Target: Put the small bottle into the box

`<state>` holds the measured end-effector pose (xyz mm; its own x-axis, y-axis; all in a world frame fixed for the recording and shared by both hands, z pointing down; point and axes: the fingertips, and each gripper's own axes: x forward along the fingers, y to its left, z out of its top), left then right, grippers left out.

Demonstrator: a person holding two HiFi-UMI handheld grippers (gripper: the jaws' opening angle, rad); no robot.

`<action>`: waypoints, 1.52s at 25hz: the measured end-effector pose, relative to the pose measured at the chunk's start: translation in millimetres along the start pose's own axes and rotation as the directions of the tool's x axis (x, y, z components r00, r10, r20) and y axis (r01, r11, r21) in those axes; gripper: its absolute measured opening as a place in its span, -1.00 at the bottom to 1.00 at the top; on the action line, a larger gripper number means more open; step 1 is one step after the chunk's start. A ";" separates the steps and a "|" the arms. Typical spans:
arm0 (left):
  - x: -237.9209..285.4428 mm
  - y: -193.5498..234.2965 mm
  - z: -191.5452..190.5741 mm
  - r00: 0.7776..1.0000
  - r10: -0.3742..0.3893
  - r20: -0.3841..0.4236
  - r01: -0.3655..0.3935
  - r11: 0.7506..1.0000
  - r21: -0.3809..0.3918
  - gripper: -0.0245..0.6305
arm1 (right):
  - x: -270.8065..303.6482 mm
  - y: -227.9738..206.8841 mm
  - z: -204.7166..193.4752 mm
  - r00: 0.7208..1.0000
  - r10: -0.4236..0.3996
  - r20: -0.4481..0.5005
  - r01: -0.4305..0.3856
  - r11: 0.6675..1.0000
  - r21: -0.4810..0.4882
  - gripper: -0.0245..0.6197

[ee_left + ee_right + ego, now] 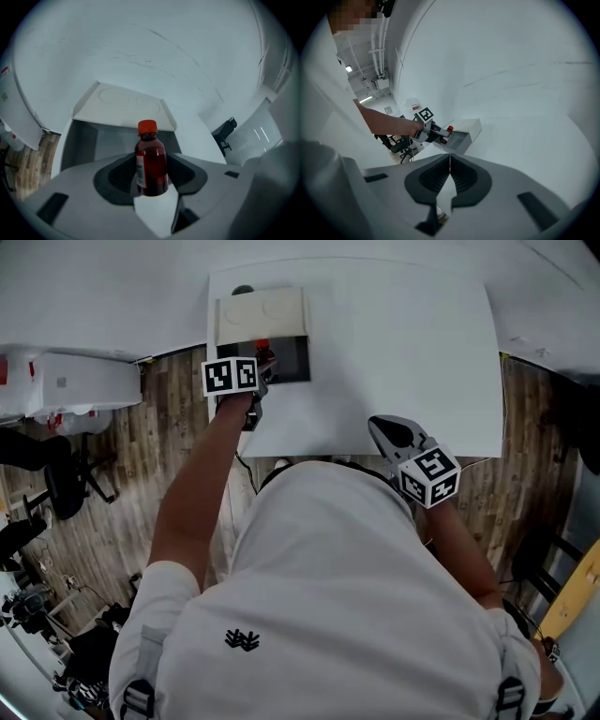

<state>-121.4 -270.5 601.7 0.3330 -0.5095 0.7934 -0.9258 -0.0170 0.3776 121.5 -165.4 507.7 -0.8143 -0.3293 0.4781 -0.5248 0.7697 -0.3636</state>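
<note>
A small dark red bottle (151,164) with a red cap stands upright between the jaws of my left gripper (151,180), which is shut on it. The left gripper (255,381) holds the bottle (263,348) over the near left edge of the open box (298,360), whose pale lid (261,313) is folded back. In the left gripper view the box's grey inside (89,140) lies just beyond the bottle. My right gripper (394,439) hovers over the table's near edge, its jaws touching at the tips with nothing between them (449,161). The right gripper view shows the box (464,133) and bottle (448,130) far off.
The box sits at the far left of a white table (403,343). A wooden floor (178,437) lies to the left, with a white unit (75,381) and a dark office chair (56,474). The person's torso covers the table's near edge.
</note>
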 end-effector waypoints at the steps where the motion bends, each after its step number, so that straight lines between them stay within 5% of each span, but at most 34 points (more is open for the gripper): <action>1: 2.8 2.9 -0.5 1.000 0.014 -0.009 -0.014 1.000 -0.002 -0.27 | 0.5 -3.7 1.3 1.000 0.007 -0.001 -0.007 1.000 0.001 -0.90; 7: 17.8 12.5 -8.3 0.991 0.107 -0.084 -0.106 0.994 0.013 -0.27 | 3.0 -22.6 0.6 0.999 0.045 -0.009 -0.045 0.999 0.026 -0.90; 25: 30.8 27.3 -28.5 0.916 0.319 -0.245 -0.302 0.948 0.105 -0.26 | -2.2 -54.3 -0.1 0.997 0.082 0.009 -0.082 0.993 0.088 -0.90; 38: 31.2 30.9 -33.1 0.897 0.336 -0.287 -0.315 0.942 0.119 -0.24 | 0.1 -60.0 -2.0 0.995 0.095 0.015 -0.096 0.990 0.105 -0.90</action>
<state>-133.6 -258.5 653.9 0.0388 -0.2156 0.9757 -0.9979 0.0425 0.0491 153.3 -210.6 531.2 -0.8642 -0.2628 0.4291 -0.4671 0.7362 -0.4898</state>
